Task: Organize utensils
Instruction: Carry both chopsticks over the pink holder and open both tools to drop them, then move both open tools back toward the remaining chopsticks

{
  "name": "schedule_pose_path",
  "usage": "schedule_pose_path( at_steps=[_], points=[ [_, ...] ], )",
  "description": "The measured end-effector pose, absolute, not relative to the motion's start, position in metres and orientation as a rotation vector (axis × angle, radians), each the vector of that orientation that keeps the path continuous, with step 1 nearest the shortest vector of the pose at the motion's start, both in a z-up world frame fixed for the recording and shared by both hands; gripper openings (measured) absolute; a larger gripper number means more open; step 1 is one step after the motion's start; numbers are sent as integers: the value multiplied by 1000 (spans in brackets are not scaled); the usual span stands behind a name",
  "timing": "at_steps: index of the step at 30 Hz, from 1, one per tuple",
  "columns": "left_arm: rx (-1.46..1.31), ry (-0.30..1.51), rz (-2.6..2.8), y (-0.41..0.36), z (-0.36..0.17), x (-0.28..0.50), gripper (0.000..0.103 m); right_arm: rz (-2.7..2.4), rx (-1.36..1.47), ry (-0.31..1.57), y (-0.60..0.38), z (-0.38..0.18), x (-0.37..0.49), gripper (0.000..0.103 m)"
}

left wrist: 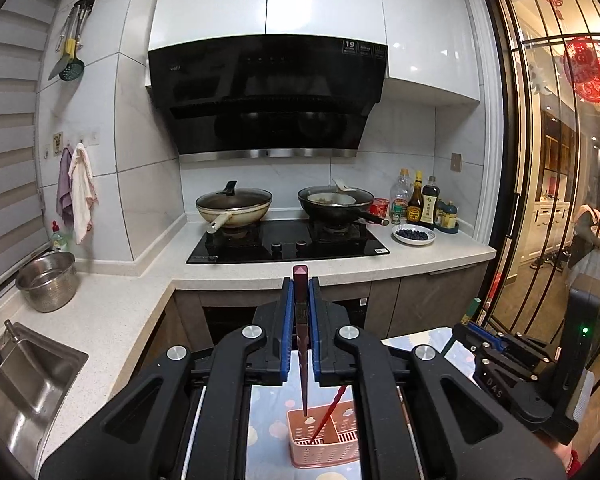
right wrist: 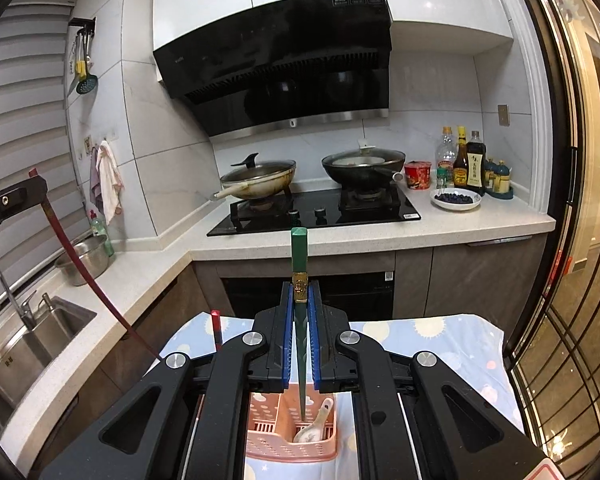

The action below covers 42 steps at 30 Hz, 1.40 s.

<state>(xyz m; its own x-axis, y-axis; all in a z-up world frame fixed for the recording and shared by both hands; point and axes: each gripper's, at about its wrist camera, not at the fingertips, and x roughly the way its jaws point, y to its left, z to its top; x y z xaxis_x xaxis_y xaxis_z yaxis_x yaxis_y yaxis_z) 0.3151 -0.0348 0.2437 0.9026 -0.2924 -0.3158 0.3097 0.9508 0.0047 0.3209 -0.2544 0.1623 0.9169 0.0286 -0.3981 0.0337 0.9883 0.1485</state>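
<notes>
my left gripper (left wrist: 299,332) has its jaws closed on a dark red chopstick (left wrist: 301,344) and my right gripper (right wrist: 300,332) on a green chopstick (right wrist: 299,312), both light, stiff, slick rods pinched near the thick end, tips over the pink basket (right wrist: 288,446) on the tabletop (right wrist: 440,344), where a ceramic spoon (right wrist: 314,426) and a leaning red chopstick (left wrist: 327,414) crowd the compartments.

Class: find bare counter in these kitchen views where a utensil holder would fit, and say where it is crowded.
Free: the speckled counter between the steel pot, the sink and the hob; also the front strip right of the hob, before the blueberry plate. Crowded: the corner with the sauce bottles.
</notes>
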Motion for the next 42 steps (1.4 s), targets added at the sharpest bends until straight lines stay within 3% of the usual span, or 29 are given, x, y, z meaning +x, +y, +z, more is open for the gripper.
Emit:
schedule_pose_path(
  at_steps=[11,13,14,16,17,30,42],
  points=[
    [72,410,-310,-47,207,343,7,10,128,488,-245,127,343,7],
    [64,417,-296,-47,203,346,11,7,125,485,-245,126,343,10],
    [60,419,-279,-46,202,347,18,-4,124,477,-245,127,341,19],
    [56,412,-247,-44,200,346,54,-8,125,454,-245,130,335,35],
    [57,401,-230,-43,199,343,57,-12,128,441,-246,132,332,40],
    [70,424,-214,-27,180,314,66,10,142,415,-247,134,275,41],
    [59,484,-224,-9,132,257,74,-1,106,474,-239,95,195,42]
  ],
)
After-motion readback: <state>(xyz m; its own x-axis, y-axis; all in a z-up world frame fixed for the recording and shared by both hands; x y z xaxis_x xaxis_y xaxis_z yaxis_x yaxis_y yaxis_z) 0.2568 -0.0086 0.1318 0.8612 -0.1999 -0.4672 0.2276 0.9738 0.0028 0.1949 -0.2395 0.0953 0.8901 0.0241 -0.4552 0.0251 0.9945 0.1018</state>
